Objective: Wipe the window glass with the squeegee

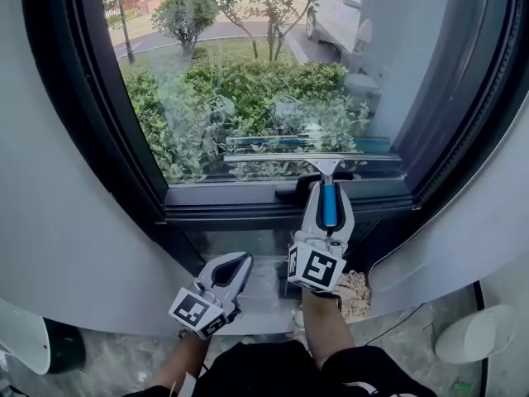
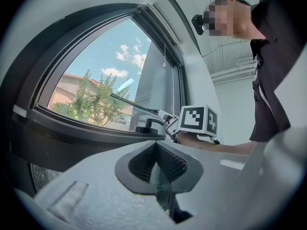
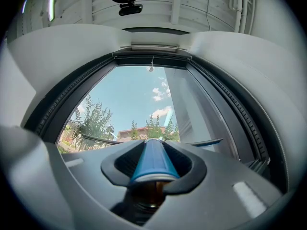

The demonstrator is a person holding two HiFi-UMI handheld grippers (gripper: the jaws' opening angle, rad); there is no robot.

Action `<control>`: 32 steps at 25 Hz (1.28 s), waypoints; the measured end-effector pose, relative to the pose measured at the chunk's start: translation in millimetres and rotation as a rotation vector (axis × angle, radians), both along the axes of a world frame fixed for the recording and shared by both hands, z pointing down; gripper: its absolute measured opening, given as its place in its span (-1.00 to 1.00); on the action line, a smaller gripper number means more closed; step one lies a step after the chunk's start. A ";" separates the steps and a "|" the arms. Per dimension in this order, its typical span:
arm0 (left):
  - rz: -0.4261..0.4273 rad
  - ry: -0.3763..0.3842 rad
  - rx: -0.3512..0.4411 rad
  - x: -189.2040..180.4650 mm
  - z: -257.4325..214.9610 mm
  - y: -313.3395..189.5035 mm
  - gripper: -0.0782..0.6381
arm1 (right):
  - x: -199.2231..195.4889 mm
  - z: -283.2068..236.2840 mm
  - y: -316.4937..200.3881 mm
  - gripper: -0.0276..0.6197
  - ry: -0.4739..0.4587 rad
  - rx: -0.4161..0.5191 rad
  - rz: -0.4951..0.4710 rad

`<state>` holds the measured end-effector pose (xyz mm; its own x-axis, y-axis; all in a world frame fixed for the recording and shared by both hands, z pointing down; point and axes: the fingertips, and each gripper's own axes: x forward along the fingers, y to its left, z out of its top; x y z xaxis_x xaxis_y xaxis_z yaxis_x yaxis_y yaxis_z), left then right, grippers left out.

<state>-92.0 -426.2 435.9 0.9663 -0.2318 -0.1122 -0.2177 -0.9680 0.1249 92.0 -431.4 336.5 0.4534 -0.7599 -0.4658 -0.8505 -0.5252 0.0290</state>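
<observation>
Gripping squeegee [image 1: 321, 169] in right gripper [image 1: 328, 208], blade on glass [image 1: 248, 73]

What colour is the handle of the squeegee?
Blue. The squeegee handle shows best in the right gripper view.

That window glass [image 1: 248, 81] is properly glossy with faint reflections in it, and it sits in a dark matt frame [image 1: 248, 195] with smooth matt painted wall [image 1: 58, 222] all round. The squeegee [image 1: 281, 158] has a bright metal blade bar and a smooth, shiny blue plastic handle [image 3: 152, 159]. The left gripper [image 1: 234, 265] and right gripper [image 1: 328, 190] are both matt pale grey plastic with black ribbed, rubbery-looking pads [image 2: 169, 163] inside, and the floor [image 1: 405, 341] looks like polished stone.
</observation>
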 end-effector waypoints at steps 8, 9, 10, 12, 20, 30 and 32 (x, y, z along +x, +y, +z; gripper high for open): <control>0.009 0.004 -0.004 2.6 -0.6 3.1 -0.78 | 1.7 5.8 1.0 -0.51 -0.001 -0.019 0.003; 0.009 -0.002 -0.004 2.0 0.0 3.3 -0.78 | 1.3 6.8 0.9 -0.50 -0.002 -0.020 0.002; 0.007 -0.010 -0.004 0.7 1.0 3.1 -0.78 | 0.2 7.8 0.2 -0.51 -0.006 -0.018 0.000; 0.004 -0.030 -0.005 -1.5 5.2 3.4 -0.78 | -1.4 9.5 -0.8 -0.51 -0.015 -0.012 -0.002; -0.019 -0.024 -0.015 -8.4 5.2 7.4 -0.78 | -3.6 -10.1 12.0 -0.51 0.000 0.026 -0.003; -0.077 0.031 0.028 -38.5 -22.8 1.0 -0.78 | -41.3 -123.1 0.3 -0.51 0.119 0.223 -0.049; -0.084 0.044 0.048 -46.3 -30.3 -3.4 -0.78 | -47.5 -151.2 -8.7 -0.51 0.128 0.267 -0.052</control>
